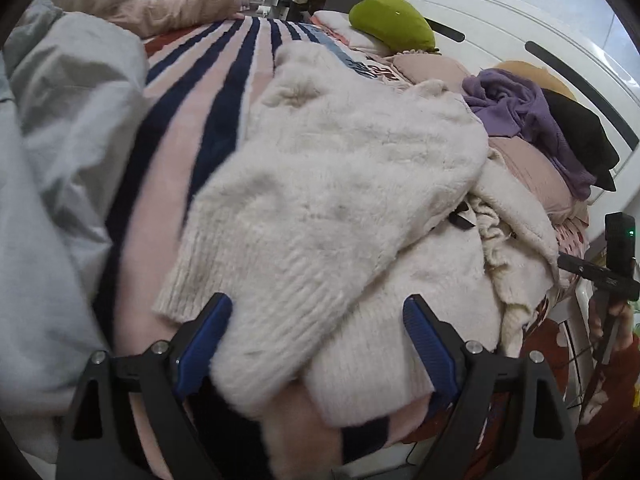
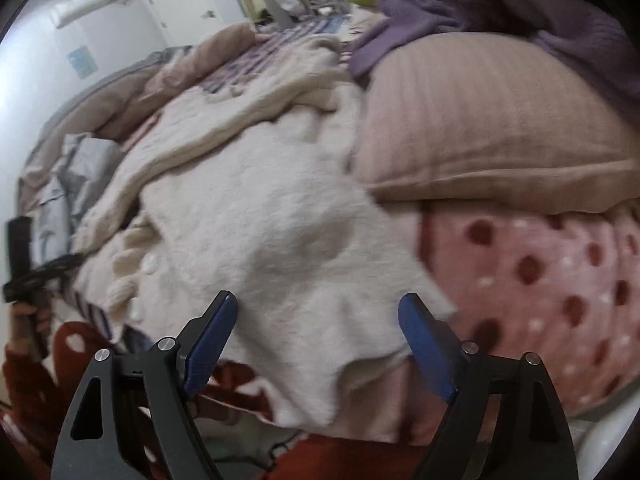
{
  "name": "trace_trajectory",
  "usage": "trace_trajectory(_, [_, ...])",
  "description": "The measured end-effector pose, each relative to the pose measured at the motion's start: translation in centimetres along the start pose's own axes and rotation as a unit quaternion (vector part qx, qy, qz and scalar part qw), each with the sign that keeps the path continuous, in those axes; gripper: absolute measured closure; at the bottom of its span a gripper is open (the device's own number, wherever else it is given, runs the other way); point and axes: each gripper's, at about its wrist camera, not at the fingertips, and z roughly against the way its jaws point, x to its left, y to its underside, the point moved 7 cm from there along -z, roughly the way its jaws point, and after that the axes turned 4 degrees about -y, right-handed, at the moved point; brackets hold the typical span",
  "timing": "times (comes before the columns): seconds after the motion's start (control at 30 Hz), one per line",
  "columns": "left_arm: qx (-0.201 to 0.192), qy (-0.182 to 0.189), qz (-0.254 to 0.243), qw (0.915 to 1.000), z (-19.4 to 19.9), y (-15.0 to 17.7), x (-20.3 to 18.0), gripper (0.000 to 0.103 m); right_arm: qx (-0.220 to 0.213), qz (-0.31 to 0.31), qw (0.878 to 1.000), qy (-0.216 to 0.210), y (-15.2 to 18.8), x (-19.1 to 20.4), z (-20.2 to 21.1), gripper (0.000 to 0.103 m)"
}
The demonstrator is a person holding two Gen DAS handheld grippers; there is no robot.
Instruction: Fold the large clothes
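Much of the cream fuzzy knit sweater [image 1: 320,200] is hard to read: it lies bunched on the bed, its ribbed hem toward 7 o'clock in the left wrist view, with folds overlapping so that sleeves and body cannot be told apart. Its near edge runs under the frame's bottom between the left gripper [image 1: 318,312], whose blue ridged pads stand wide apart on either side of the knit without pressing it. Beneath it, a pink and navy striped plush blanket [image 1: 208,92] shows at 10 o'clock, partly covered by a grey puffy quilt [image 1: 60,140] that is cut off by the lens rim at 9 o'clock.

At 2 o'clock a crumpled purple knit garment [image 1: 516,108] sits against a black cloth [image 1: 580,132], whose shape is unclear. A green rounded cushion [image 1: 390,20] lies at 12 o'clock before the white headboard [image 1: 500,28].

The right wrist view is blurred. There the right gripper [image 2: 318,312] also has its blue pads spread, the sweater's soft ragged edge [image 2: 280,260] lying between them untouched. A dusty-pink ribbed pillow [image 2: 480,120] bulges at 2 o'clock over a pink fleece cover with dark red dots [image 2: 540,280] at 4 o'clock. At 9 o'clock the other gripper's black handle and a hand [image 2: 30,312] are partly cut off.
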Motion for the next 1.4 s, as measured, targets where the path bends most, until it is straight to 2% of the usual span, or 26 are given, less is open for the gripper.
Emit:
trace_trajectory(0.03, [0.000,0.014,0.008,0.9999,-0.1,-0.1,-0.2,0.019,0.002,-0.004,1.000,-0.028,0.0,0.7,-0.3,0.021])
trace_trajectory(0.07, [0.001,0.031,0.026,0.9992,-0.3,-0.3,-0.3,0.019,0.003,-0.006,0.999,-0.039,0.1,1.3,-0.7,0.021])
trace_trajectory(0.17, [0.007,0.047,0.047,0.9978,-0.8,-0.7,-0.2,0.019,0.013,0.025,1.000,-0.010,0.1,3.0,-2.3,0.021])
trace_trajectory(0.27, [0.006,0.061,0.061,0.9962,-0.9,-0.8,-0.6,0.035,0.017,0.034,0.999,-0.016,0.0,4.4,-3.4,0.022])
trace_trajectory(0.33, [0.005,0.058,0.055,0.9968,-1.2,-0.7,-1.4,0.040,0.021,0.046,0.999,-0.019,0.0,5.6,-4.1,0.029])
trace_trajectory(0.37, [0.004,0.056,0.050,0.9972,-1.2,-0.7,-1.8,0.042,0.022,0.050,0.998,-0.014,0.0,6.0,-4.4,0.038])
trace_trajectory(0.4, [0.005,0.059,0.047,0.9972,-1.3,-0.7,-2.2,0.052,0.021,0.051,0.998,-0.011,0.0,6.3,-4.8,0.048])
trace_trajectory(0.43, [0.007,0.065,0.048,0.9967,-1.4,-0.6,-2.6,0.066,0.018,0.050,0.999,-0.011,-0.2,6.6,-5.1,0.055])
trace_trajectory(0.47, [0.010,0.070,0.051,0.9961,-1.6,-0.6,-2.6,0.073,0.015,0.044,0.999,-0.017,-0.4,6.8,-5.3,0.066])
trace_trajectory(0.53, [0.008,0.076,0.060,0.9953,-1.6,-0.5,-2.8,0.081,0.006,0.033,0.999,-0.026,-0.6,7.0,-5.4,0.072])
trace_trajectory(0.6, [0.002,0.073,0.064,0.9953,-1.0,-0.5,-2.6,0.084,-0.008,0.021,0.999,-0.038,-0.9,7.3,-5.0,0.078])
trace_trajectory(0.67, [-0.012,0.089,0.075,0.9931,0.1,-0.6,-2.4,0.085,-0.027,0.007,0.998,-0.059,-1.0,7.4,-3.8,0.080])
trace_trajectory(0.73, [-0.028,0.104,0.079,0.9910,1.5,-0.8,-2.4,0.085,-0.037,0.004,0.997,-0.067,-1.1,7.5,-3.2,0.080])
trace_trajectory(1.0, [-0.090,0.125,0.063,0.9861,7.5,-2.3,-4.2,0.086,-0.082,-0.001,0.990,-0.113,-1.9,9.1,1.6,0.082])
trace_trajectory(1.17, [-0.137,0.131,0.035,0.9813,13.5,-2.3,-5.2,0.086,-0.098,0.028,0.986,-0.129,-1.8,12.2,4.7,0.082])
trace_trajectory(1.33, [-0.187,0.140,0.008,0.9723,20.6,-1.6,-5.9,0.086,-0.106,0.061,0.981,-0.149,-0.6,15.8,9.5,0.082])
trace_trajectory(1.37, [-0.199,0.142,0.001,0.9697,22.3,-1.5,-6.0,0.086,-0.111,0.073,0.978,-0.158,-0.1,17.6,11.7,0.082])
trace_trajectory(1.4, [-0.203,0.143,-0.003,0.9687,23.1,-1.4,-6.1,0.085,-0.111,0.073,0.978,-0.158,-0.1,17.6,11.7,0.082])
